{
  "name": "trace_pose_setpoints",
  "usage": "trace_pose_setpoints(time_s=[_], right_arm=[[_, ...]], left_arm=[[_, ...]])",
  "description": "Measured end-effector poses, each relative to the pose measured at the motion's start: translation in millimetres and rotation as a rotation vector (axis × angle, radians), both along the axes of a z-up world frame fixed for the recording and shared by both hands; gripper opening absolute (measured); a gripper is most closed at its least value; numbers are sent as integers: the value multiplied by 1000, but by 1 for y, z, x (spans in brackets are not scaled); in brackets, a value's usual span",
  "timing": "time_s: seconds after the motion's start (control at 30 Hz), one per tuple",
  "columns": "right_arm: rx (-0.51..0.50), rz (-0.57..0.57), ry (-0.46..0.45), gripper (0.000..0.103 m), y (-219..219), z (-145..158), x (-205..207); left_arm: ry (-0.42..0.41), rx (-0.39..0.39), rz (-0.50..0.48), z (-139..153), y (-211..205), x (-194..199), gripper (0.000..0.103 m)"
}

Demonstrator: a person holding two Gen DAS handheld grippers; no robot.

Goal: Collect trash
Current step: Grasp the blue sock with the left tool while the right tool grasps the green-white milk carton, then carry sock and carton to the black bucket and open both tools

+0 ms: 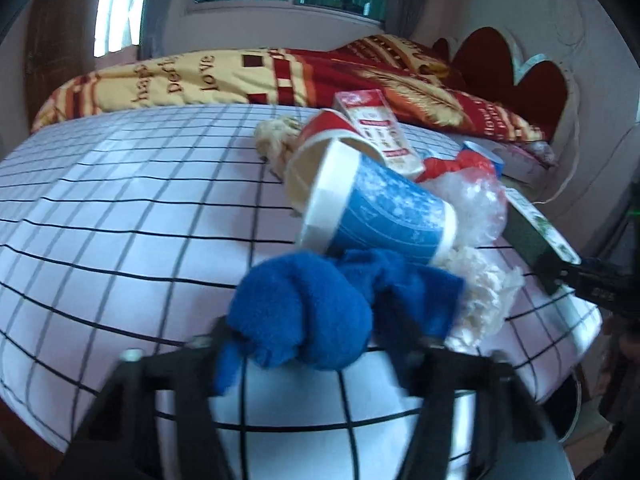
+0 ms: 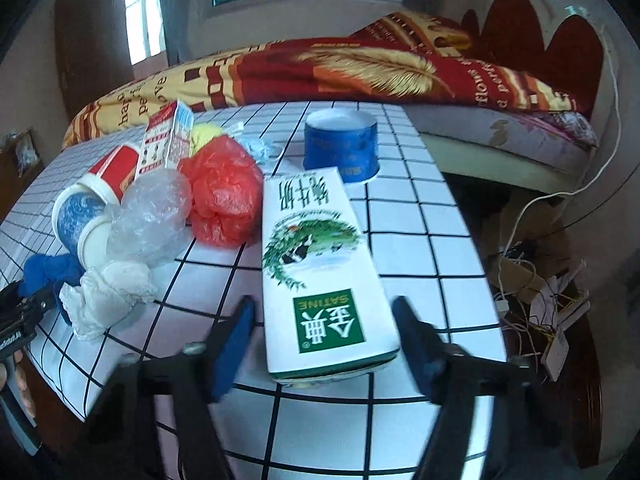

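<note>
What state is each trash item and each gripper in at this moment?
Blue fleece cloth: bunched, between the left gripper's pads, apparently pinched.
White milk carton: lying flat between the right gripper's open, untouching fingers.
Blue paper cup: tipped on its side.
Red paper cup: on its side.
Red plastic bag: crumpled.
Clear plastic bag: crumpled.
Blue round tub: upright, open-topped.

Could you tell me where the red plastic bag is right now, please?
In the right wrist view the red plastic bag lies on the checked table, left of the milk carton and right of the clear plastic bag.
</note>
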State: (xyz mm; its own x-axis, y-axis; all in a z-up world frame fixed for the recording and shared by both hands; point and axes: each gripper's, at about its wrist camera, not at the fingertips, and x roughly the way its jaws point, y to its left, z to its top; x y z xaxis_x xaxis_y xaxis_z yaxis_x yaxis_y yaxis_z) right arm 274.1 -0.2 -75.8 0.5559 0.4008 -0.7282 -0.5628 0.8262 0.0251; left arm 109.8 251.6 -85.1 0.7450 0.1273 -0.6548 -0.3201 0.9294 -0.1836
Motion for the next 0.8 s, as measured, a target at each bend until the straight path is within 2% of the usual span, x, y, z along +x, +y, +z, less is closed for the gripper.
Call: trace_pose_setpoints(time_s=[0.13, 0.4, 0.63, 0.8], right_arm=[[19, 12, -12, 57, -2, 1, -6], [63, 13, -86, 56, -18, 24, -34], [97, -6, -160, 56, -43, 52, -67], [124, -39, -186, 56, -73, 67, -88]], left_arm=[[-35, 9, -10, 8, -3, -6, 39], [-115, 69, 25, 34, -11, -29, 39], [-166, 99, -18, 57, -34, -38, 39], [-159, 105, -77, 58, -54, -32, 39]])
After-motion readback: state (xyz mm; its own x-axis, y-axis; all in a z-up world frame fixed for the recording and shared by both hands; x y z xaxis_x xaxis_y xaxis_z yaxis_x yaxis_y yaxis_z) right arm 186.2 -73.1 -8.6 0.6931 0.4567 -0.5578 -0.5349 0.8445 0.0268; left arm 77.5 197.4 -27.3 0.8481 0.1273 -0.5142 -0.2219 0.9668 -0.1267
